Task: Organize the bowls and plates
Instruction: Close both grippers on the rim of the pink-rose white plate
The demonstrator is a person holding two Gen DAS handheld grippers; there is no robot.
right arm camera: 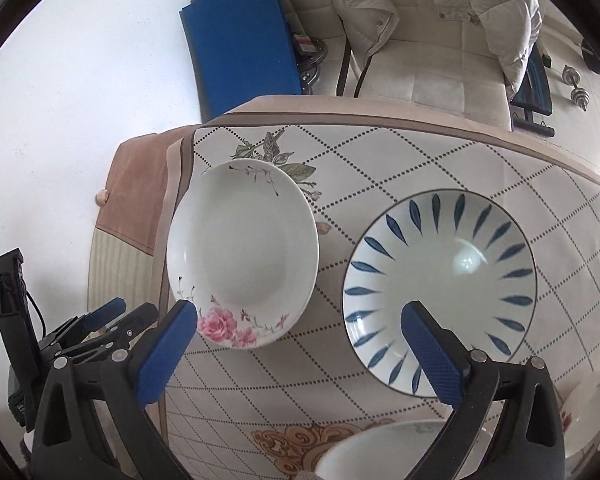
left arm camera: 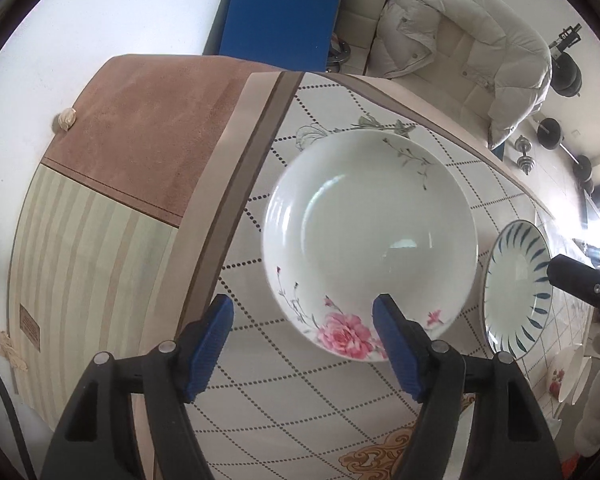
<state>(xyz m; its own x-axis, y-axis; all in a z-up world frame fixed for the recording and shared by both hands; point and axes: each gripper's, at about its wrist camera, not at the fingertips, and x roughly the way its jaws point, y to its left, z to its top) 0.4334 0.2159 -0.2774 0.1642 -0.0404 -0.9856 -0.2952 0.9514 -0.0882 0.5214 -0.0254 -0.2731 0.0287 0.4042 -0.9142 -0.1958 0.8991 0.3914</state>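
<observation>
Nearest the lens in the left wrist view, the left gripper point(left arm camera: 304, 312) stands wide apart and holds nothing; its blue fingers point(left arm camera: 394, 346) hover above the near rim of the floral plate, and whether one touches the rim cannot be told. In the right wrist view the right gripper point(right arm camera: 300, 324) is likewise spread wide and empty, one blue pad over the gap beside the floral plate and the other over the near side of the blue-leaf plate.

The table point(right arm camera: 440, 160) carries a cloth with a dotted diamond grid and a brown border. Behind it stands a cream chair point(right arm camera: 432, 64) with a pale puffy jacket point(left arm camera: 468, 32) draped over it, and a blue mat point(left arm camera: 280, 12) leans by the wall.

The floral plate point(left arm camera: 370, 236), white with a pink bloom on its near rim, lies flat near the table's left end. The blue-leaf plate point(right arm camera: 440, 276), white with dark blue strokes radiating round its rim, lies flat just to its right, the two apart. A white bowl point(right arm camera: 380, 452) shows partly at the bottom edge of the right wrist view, below the blue-leaf plate. More white dishes point(left arm camera: 568, 372) lie further right, too distorted to describe. Dumbbells point(right arm camera: 576, 88) rest on the floor beyond the chair.
</observation>
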